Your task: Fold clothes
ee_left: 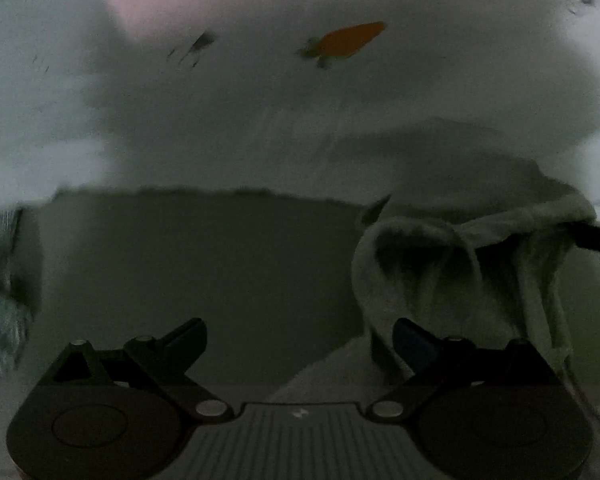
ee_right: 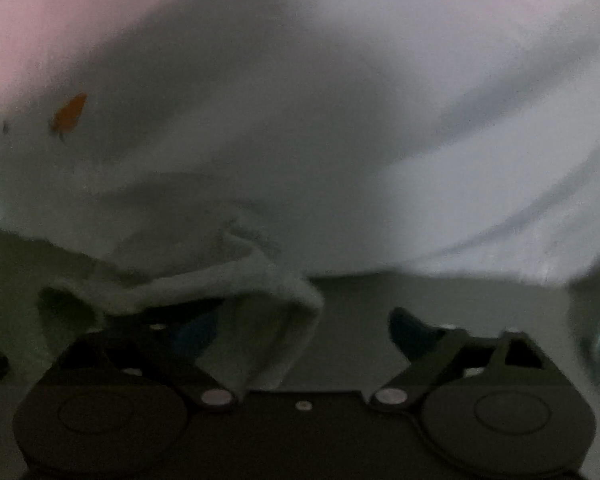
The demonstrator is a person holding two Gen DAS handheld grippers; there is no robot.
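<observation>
Dim, greenish light over a dark flat surface; both views are blurred and underexposed. No containers visible in either view.

Left wrist view: a striped, teal-white fabric hangs at the far left edge. White garment fills the upper half of the frame, its lower edge running across the middle, above the dark surface. A small dark smudge print sits upper left on the cloth, an orange carrot-shaped print to its right. Left gripper: fingers spread apart, nothing between them. A ribbed cuff or hem of the garment droops just beyond the right finger, bunched and folded; whether it touches the finger cannot be told. A dark object pokes in at the right edge, against the cloth.

Right wrist view: same orange print at left on the white garment, which covers most of the frame. A thick ribbed fold drapes over the left finger and partly hides it. Right gripper: fingers wide apart, not clamped on the cloth. Right finger stands clear over the dark surface.
</observation>
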